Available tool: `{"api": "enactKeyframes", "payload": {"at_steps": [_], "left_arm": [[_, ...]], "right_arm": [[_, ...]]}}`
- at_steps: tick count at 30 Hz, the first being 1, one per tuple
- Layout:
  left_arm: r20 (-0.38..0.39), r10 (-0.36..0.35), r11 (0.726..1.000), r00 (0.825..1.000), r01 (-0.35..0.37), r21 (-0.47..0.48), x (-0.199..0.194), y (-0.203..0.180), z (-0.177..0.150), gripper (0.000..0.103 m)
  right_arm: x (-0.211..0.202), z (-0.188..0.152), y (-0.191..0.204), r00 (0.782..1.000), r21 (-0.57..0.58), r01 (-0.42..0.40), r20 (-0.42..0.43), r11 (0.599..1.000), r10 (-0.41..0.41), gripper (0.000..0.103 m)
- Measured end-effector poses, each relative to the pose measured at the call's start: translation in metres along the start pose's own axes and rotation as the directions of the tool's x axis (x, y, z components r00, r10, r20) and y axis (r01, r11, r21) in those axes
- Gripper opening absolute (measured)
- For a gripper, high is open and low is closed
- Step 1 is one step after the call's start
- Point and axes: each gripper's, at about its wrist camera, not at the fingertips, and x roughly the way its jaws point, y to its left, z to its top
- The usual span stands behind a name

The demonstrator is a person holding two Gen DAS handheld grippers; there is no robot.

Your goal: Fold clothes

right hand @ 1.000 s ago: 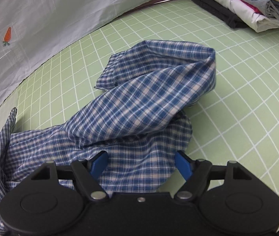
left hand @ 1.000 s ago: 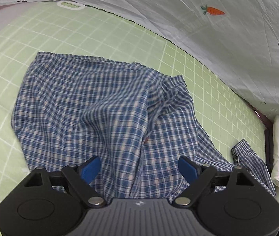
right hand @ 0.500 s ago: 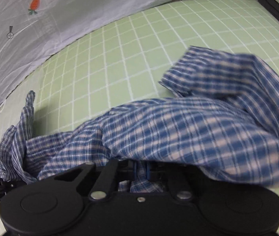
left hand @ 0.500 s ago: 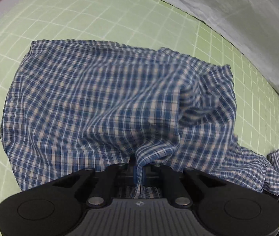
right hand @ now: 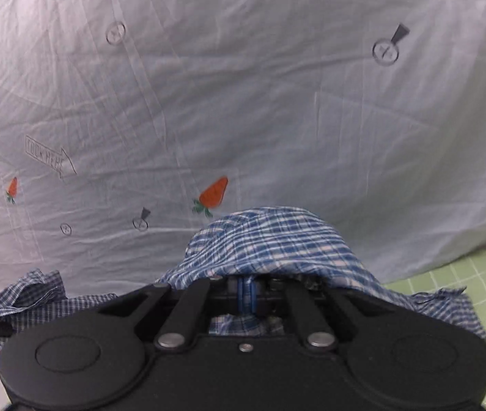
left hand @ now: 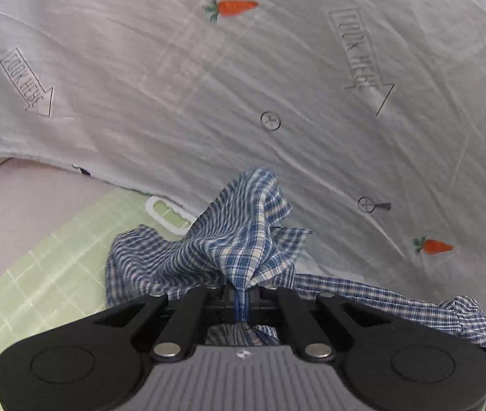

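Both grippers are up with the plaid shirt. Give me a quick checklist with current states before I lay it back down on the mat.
1. Left gripper shut on the plaid shirt: ok.
2. Right gripper shut on the shirt: ok.
3. Shirt hanging flat between grippers: not ok, bunched.
4. Which shirt edge each gripper holds: cannot tell.
5. Shirt fully off the green mat: cannot tell.
6. White sheet close behind: not ok, shirt may brush it.

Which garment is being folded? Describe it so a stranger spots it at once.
Start at the pale backdrop sheet printed with carrots, hanging behind the green grid mat. In front of it, a plaid shirt is bunched up, pinched in the left claw and the right claw. Its blue-and-white checks are the only checked fabric here.
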Motion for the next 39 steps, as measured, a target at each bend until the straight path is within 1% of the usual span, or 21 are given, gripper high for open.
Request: {"api": "enactKeyframes", "payload": {"at_steps": [2, 4, 6, 8, 9, 10, 11, 12, 13, 16, 17, 19, 20, 22, 26, 30, 33, 35, 36, 37, 39], "left_arm": [[0.041, -0.022, 1.000, 0.999, 0.022, 0.008, -0.021, -0.003, 0.000, 0.003], [0.082, -0.045, 0.999, 0.996, 0.043, 0.018, -0.041, -0.006, 0.000, 0.004], [0.002, -0.057, 0.998, 0.998, 0.057, -0.014, -0.041, 0.005, -0.029, 0.005], [-0.141, -0.025, 0.999, 0.990, 0.018, -0.050, -0.030, 0.017, -0.072, 0.008], [-0.218, 0.002, 0.998, 0.976, -0.015, -0.059, -0.023, 0.023, -0.095, 0.010], [-0.287, 0.026, 0.998, 0.958, -0.043, -0.053, -0.018, 0.030, -0.116, 0.012], [-0.339, 0.045, 0.996, 0.940, -0.066, -0.051, -0.017, 0.037, -0.134, 0.012], [-0.363, 0.048, 0.995, 0.931, -0.076, -0.063, -0.019, 0.042, -0.146, 0.012], [-0.368, 0.040, 0.994, 0.929, -0.075, -0.082, -0.024, 0.047, -0.151, 0.015], [-0.321, 0.017, 0.990, 0.947, -0.060, -0.127, -0.042, 0.059, -0.143, 0.027], [-0.298, 0.019, 0.990, 0.954, -0.060, -0.131, -0.047, 0.062, -0.139, 0.029], [-0.270, 0.023, 0.990, 0.963, -0.060, -0.127, -0.054, 0.068, -0.131, 0.035], [-0.262, 0.027, 0.991, 0.965, -0.061, -0.120, -0.055, 0.072, -0.128, 0.036], [-0.260, 0.046, 0.993, 0.964, -0.072, -0.092, -0.056, 0.078, -0.123, 0.046], [-0.267, 0.067, 0.996, 0.962, -0.081, -0.044, -0.055, 0.089, -0.116, 0.050], [-0.262, 0.062, 0.997, 0.963, -0.074, -0.037, -0.052, 0.110, -0.102, 0.052], [-0.264, 0.065, 0.996, 0.962, -0.079, -0.043, -0.045, 0.125, -0.092, 0.052], [-0.266, 0.074, 0.995, 0.961, -0.088, -0.043, -0.039, 0.133, -0.084, 0.052], [-0.265, 0.077, 0.995, 0.961, -0.091, -0.042, -0.038, 0.135, -0.081, 0.052], [-0.263, 0.079, 0.995, 0.962, -0.093, -0.040, -0.036, 0.138, -0.078, 0.052], [-0.256, 0.081, 0.995, 0.963, -0.093, -0.038, -0.035, 0.138, -0.074, 0.052]], "right_arm": [[-0.036, -0.007, -0.015, 0.997, -0.027, 0.055, 0.053, 0.998, -0.054, 0.005], [-0.062, -0.028, -0.038, 0.989, -0.035, 0.147, 0.029, 0.988, -0.146, 0.006], [-0.078, -0.055, -0.066, 0.970, -0.024, 0.237, -0.055, 0.971, -0.238, 0.011], [-0.089, -0.090, -0.097, 0.915, -0.015, 0.342, -0.221, 0.940, -0.337, 0.017], [-0.094, -0.107, -0.108, 0.879, -0.020, 0.389, -0.293, 0.921, -0.377, 0.024], [-0.100, -0.122, -0.117, 0.845, -0.027, 0.424, -0.349, 0.905, -0.406, 0.025], [-0.109, -0.133, -0.122, 0.819, -0.025, 0.454, -0.381, 0.891, -0.428, 0.025], [-0.119, -0.142, -0.126, 0.800, -0.022, 0.476, -0.404, 0.879, -0.444, 0.028], [-0.130, -0.146, -0.127, 0.800, -0.011, 0.482, -0.404, 0.876, -0.445, 0.036], [-0.145, -0.143, -0.116, 0.811, -0.016, 0.490, -0.359, 0.872, -0.462, 0.049], [-0.147, -0.140, -0.108, 0.820, -0.036, 0.483, -0.330, 0.875, -0.467, 0.051], [-0.143, -0.133, -0.088, 0.845, -0.079, 0.454, -0.276, 0.887, -0.458, 0.071], [-0.139, -0.129, -0.077, 0.859, -0.103, 0.435, -0.251, 0.895, -0.446, 0.076], [-0.123, -0.124, -0.053, 0.882, -0.145, 0.386, -0.230, 0.911, -0.411, 0.079], [-0.079, -0.120, -0.002, 0.916, -0.236, 0.279, -0.227, 0.931, -0.332, 0.079], [-0.029, -0.123, 0.045, 0.932, -0.351, 0.181, -0.236, 0.919, -0.274, 0.082], [-0.017, -0.128, 0.056, 0.931, -0.382, 0.152, -0.255, 0.911, -0.262, 0.083], [-0.015, -0.131, 0.059, 0.928, -0.393, 0.141, -0.269, 0.909, -0.260, 0.079], [-0.013, -0.133, 0.060, 0.926, -0.398, 0.135, -0.275, 0.907, -0.259, 0.064], [-0.012, -0.135, 0.062, 0.924, -0.403, 0.129, -0.282, 0.906, -0.257, 0.034], [-0.009, -0.138, 0.064, 0.921, -0.413, 0.118, -0.296, 0.903, -0.255, 0.005]]}}
